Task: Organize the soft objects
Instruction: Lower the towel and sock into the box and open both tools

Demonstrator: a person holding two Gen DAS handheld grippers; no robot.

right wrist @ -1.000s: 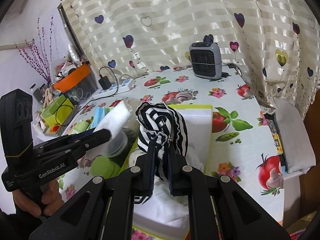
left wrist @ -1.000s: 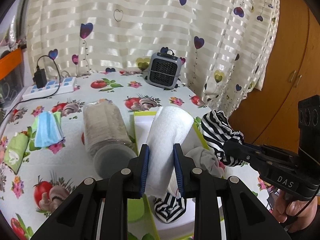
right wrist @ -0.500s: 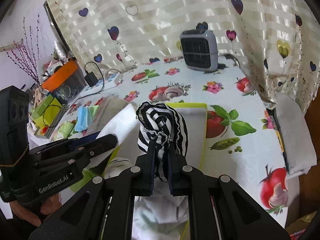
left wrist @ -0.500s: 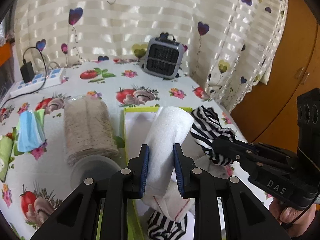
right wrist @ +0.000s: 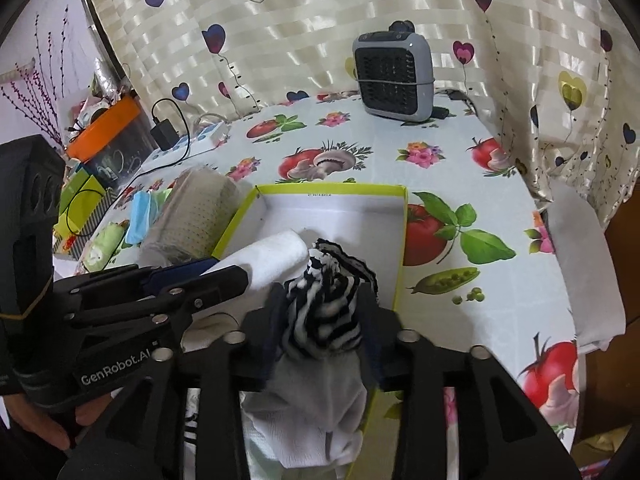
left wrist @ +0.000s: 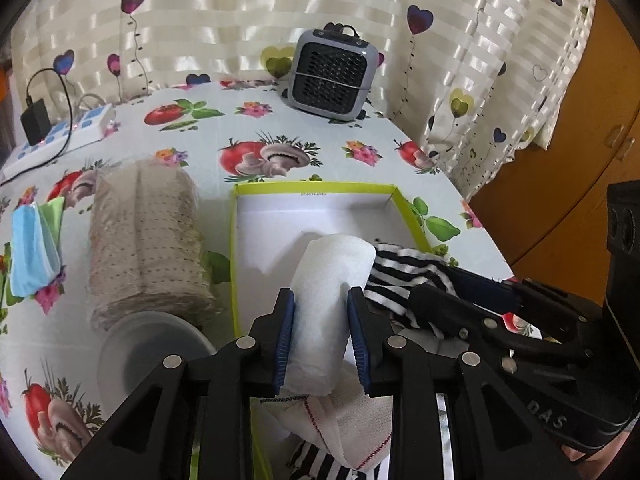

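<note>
Left gripper [left wrist: 321, 334] clamps white roll [left wrist: 326, 280]; right gripper [right wrist: 322, 330] clamps striped sock [right wrist: 324, 300]. Both over box [left wrist: 312, 192] near edge.

Domestic room. Indicators: heart-print curtain [left wrist: 240, 20] across frame top, vegetable-print tablecloth [left wrist: 320, 132] at centre, wooden cabinet [left wrist: 580, 140] at right edge, heater [left wrist: 330, 74] upper centre.

A white rolled towel [left wrist: 332, 280] and a black-and-white striped sock [right wrist: 324, 304] are showing against a box [left wrist: 308, 190] with a lime-green rim and white interior. The tablecloth [left wrist: 340, 160] is displaying red tomatoes, mushrooms and green leaves on white, while the cream striped curtain [right wrist: 320, 20] is bearing purple hearts.
</note>
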